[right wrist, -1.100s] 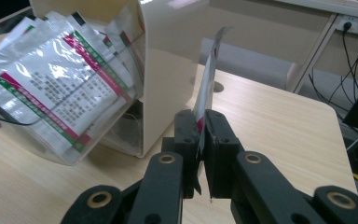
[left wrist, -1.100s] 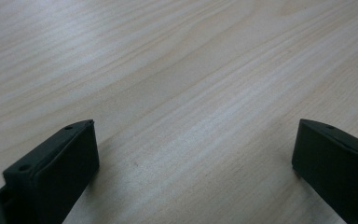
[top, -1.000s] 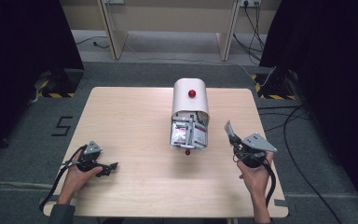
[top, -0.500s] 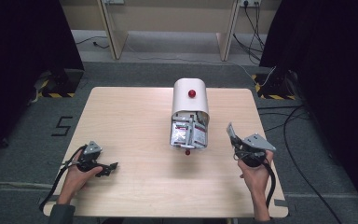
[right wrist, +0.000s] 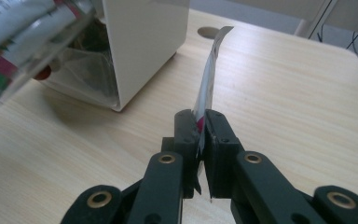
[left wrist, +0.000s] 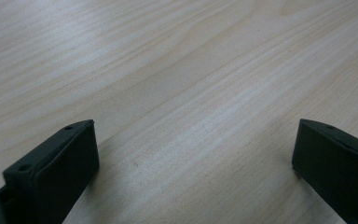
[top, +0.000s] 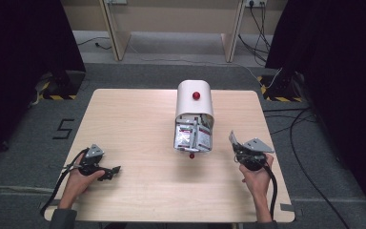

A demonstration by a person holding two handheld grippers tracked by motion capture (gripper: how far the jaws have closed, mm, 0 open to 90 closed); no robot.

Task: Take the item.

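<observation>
right gripper has dropped a little toward the table since a second ago, the packet going down with it; left gripper and the dispenser sit where they were.

right gripper: at about 4 o'clock on the table, jaws clamped flat on a thin foil packet. in the right gripper view the packet stands edge-on out of the pads, silver with a red patch at the pinch line, leaning slightly toward 1 o'clock. print on it too small to read. gripper itself is well apart from the dispenser front, to the right of it.

left gripper: at about 8 o'clock on the table, lying low in the left hand, pointing toward 3 o'clock. left gripper view has both jaws spread wide over bare wood, nothing between them.

outward: white round-topped dispenser at table centre, red knob on top, clear front tray packed with more sachets, white with red and green print, lettering not legible. a small red knob sits at the tray's lower edge. in the right gripper view the tray corner and white side wall are at 10 o'clock.

floor at 9 o'clock of the table: black "5" mark.
</observation>
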